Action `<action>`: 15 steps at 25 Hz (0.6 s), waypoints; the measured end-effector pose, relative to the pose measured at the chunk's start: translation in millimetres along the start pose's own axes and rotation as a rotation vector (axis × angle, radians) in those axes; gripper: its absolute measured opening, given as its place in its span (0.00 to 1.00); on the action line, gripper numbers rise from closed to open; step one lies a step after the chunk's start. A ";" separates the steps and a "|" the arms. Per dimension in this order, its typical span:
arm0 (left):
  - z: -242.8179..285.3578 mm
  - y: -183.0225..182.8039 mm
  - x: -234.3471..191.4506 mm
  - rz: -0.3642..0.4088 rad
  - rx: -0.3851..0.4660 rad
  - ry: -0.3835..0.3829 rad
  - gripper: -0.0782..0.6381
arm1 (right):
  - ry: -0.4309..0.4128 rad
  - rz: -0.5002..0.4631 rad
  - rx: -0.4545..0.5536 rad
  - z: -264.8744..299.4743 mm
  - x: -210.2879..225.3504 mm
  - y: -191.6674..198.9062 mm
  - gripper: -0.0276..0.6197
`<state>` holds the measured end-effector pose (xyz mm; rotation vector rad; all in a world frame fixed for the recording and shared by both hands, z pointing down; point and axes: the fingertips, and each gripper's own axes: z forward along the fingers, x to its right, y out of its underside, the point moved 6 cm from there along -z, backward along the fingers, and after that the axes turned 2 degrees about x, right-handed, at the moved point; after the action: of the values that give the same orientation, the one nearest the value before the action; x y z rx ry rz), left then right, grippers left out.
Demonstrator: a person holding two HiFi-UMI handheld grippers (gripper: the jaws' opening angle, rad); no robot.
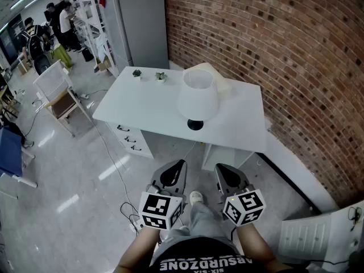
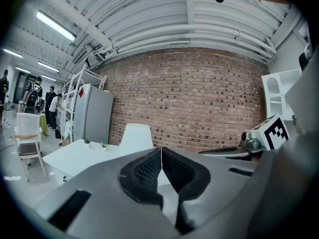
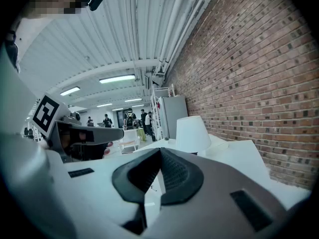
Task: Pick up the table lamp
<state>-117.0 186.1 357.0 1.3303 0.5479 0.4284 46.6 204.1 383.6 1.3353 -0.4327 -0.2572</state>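
Observation:
The table lamp (image 1: 197,99) has a white shade and a black base and stands upright near the middle of the white table (image 1: 142,104). My left gripper (image 1: 176,165) and right gripper (image 1: 220,169) are held side by side over the floor, well short of the table's near edge. Both are shut with nothing between the pads. In the left gripper view the shade (image 2: 135,136) rises just left of the shut jaws (image 2: 161,151). In the right gripper view the lamp (image 3: 193,133) stands a little right of the shut jaws (image 3: 160,151).
Two small potted plants (image 1: 148,74) sit at the table's far left, and a white object (image 1: 219,78) lies behind the lamp. A brick wall (image 1: 273,44) runs along the right. A drawer unit (image 1: 133,138) stands under the table, a white chair (image 1: 54,87) to the left, and a cable (image 1: 114,158) crosses the floor.

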 end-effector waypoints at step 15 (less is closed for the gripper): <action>62.8 -1.5 -20.4 0.022 -0.017 0.055 0.12 | -0.018 0.017 -0.010 49.1 42.3 -6.9 0.04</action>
<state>-95.8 124.4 367.3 1.3128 0.5748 0.4884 63.0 141.6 391.9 1.3200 -0.4571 -0.2565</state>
